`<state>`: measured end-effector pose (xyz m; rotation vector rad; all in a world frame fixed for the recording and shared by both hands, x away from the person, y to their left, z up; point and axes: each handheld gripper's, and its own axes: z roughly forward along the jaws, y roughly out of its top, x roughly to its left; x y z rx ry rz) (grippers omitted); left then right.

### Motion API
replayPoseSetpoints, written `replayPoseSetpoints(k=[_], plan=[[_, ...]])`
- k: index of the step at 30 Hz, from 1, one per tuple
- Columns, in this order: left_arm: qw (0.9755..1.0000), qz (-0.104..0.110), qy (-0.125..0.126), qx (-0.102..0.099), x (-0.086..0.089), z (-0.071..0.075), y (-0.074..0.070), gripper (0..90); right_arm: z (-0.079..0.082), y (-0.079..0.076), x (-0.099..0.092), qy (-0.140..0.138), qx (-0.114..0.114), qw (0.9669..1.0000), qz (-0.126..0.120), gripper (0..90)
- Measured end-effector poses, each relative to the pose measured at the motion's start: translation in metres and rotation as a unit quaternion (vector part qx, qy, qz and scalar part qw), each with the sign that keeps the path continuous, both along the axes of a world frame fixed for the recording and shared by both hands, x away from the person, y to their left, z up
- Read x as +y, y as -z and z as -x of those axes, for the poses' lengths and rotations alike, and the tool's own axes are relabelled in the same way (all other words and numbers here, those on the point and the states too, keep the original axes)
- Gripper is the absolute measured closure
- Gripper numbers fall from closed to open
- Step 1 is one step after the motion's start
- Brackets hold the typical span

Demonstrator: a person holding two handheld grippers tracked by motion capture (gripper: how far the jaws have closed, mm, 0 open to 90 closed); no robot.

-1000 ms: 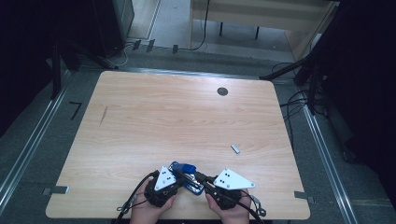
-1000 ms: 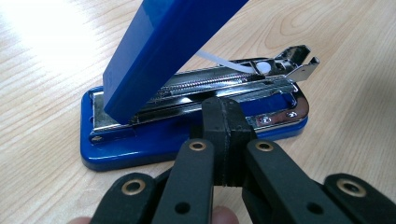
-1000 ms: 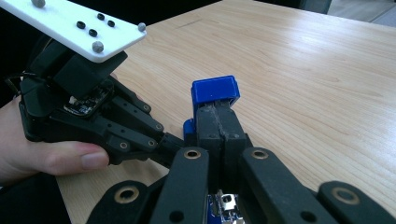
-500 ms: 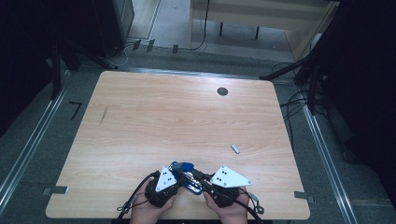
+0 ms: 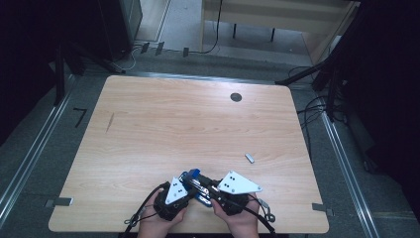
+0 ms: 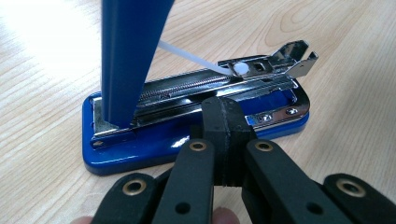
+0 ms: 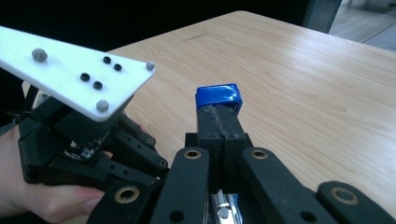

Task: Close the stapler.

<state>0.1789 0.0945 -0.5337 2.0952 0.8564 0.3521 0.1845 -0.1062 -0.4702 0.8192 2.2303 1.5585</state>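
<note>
Stapler [image 6: 187, 126] sits on the counter [image 5: 198, 124] at the near edge, between the two hands. Its blue lid [image 6: 128, 56] stands swung up, nearly upright, leaving the chrome magazine [image 6: 224, 79] bare along its length; a white pusher rod runs down to it.

Change over the last second is small. In the high view the right gripper [image 5: 210, 191] has edged a touch leftward, closer in on the stapler; the left gripper [image 5: 190, 186] and the stapler hold their places. The loose staple strip [image 5: 249, 158] lies where it was, off to the right and well apart from both hands.

Left gripper: jaws together, tips just at the stapler's near side, clamped on nothing I can make out. Right gripper [image 7: 218, 123]: jaws together too, right up against the raised lid's blue tip [image 7: 218, 97]; whether they pinch it or only prop it, cannot tell.

Reading: stapler is open and steadied, looks ready for loading. Strip not yet fetched.
</note>
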Motion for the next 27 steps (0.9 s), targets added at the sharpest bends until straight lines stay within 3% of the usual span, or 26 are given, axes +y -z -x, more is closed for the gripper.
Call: replayPoseSetpoints(k=[27], plan=[[1.0,-0.001,-0.001,-0.006,-0.001,0.001,0.0,90.0,-0.02,-0.012,0.028,-0.019,-0.01,0.9997,0.011,90.0]])
